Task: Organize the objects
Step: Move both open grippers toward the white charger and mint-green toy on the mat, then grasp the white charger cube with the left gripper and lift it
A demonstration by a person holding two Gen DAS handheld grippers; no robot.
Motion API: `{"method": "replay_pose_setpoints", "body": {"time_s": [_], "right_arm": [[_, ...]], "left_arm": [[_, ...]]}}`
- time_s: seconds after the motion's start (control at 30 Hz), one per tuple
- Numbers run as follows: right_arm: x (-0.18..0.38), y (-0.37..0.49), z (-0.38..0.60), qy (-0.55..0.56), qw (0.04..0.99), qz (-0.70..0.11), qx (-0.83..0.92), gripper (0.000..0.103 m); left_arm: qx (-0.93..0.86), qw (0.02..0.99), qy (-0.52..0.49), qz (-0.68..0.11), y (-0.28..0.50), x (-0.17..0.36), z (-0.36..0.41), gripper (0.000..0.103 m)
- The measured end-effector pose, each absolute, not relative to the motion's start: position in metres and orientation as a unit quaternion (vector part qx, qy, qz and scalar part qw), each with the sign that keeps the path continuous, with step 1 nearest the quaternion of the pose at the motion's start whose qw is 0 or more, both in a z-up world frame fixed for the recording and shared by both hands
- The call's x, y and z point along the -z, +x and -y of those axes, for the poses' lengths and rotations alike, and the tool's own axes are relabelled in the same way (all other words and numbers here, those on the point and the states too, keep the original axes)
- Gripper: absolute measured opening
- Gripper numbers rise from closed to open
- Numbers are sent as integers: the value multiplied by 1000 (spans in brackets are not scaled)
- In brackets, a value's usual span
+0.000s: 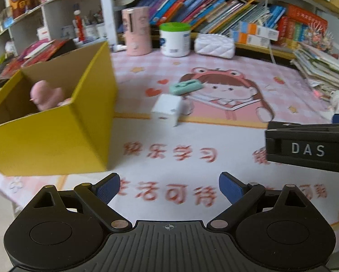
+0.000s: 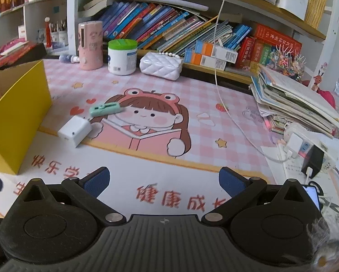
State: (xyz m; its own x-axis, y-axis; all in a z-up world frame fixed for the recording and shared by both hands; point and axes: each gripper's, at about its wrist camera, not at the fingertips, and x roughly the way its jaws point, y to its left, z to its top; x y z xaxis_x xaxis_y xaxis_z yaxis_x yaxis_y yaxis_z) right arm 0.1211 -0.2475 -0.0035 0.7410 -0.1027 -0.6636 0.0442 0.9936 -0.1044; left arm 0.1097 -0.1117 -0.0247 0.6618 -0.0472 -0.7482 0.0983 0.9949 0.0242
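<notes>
Hovering low over a pink cartoon-printed desk mat, two hand-held grippers face a small scatter of things to be tidied into an open yellow cardboard box. The left gripper and the right gripper both have their blue-padded fingers spread wide and released, with nothing between them. The box is the landmark: it sits at the mat's left side, and a soft pink rounded toy already lies inside it. Just to the right of the box's far corner lies a white cube-shaped plastic charger, and a little beyond that, farther from the box, a mint-green oblong plastic gadget. The green gadget lies flat, its long axis running roughly left to right and tilted slightly up at the right end; which end is its front cannot be told. The charger rests with one corner turned toward the cameras. The likely risk is that either small, smooth piece slides or spins away if a finger touches one side first, or that a carried piece clips the box's tall near wall and drops outside it.
</notes>
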Motion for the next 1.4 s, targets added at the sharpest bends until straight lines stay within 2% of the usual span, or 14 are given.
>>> {"method": "replay_pose_setpoints", "body": {"time_s": [0.17,0.4,0.8,1.1,1.13,1.27,1.4], "right_arm": [[1,129,270,-14,938,-344,30,101],[-4,141,293,21,947,-321,18,100],[-2,157,311,43,945,-325,5,100],[1,161,319,56,940,-335,10,100],[1,161,318,54,940,-336,10,100],[2,161,317,49,940,-338,8,100],[2,160,315,46,940,-339,5,100]], "left_arm": [[38,918,39,-394,123,24,128,94],[21,919,53,-389,160,27,138,75],[11,930,50,-364,222,49,134,75],[17,921,54,-385,239,65,133,74],[17,920,52,-389,240,66,132,73],[0,915,50,-400,242,71,126,51],[5,916,37,-399,241,72,119,49]]}}
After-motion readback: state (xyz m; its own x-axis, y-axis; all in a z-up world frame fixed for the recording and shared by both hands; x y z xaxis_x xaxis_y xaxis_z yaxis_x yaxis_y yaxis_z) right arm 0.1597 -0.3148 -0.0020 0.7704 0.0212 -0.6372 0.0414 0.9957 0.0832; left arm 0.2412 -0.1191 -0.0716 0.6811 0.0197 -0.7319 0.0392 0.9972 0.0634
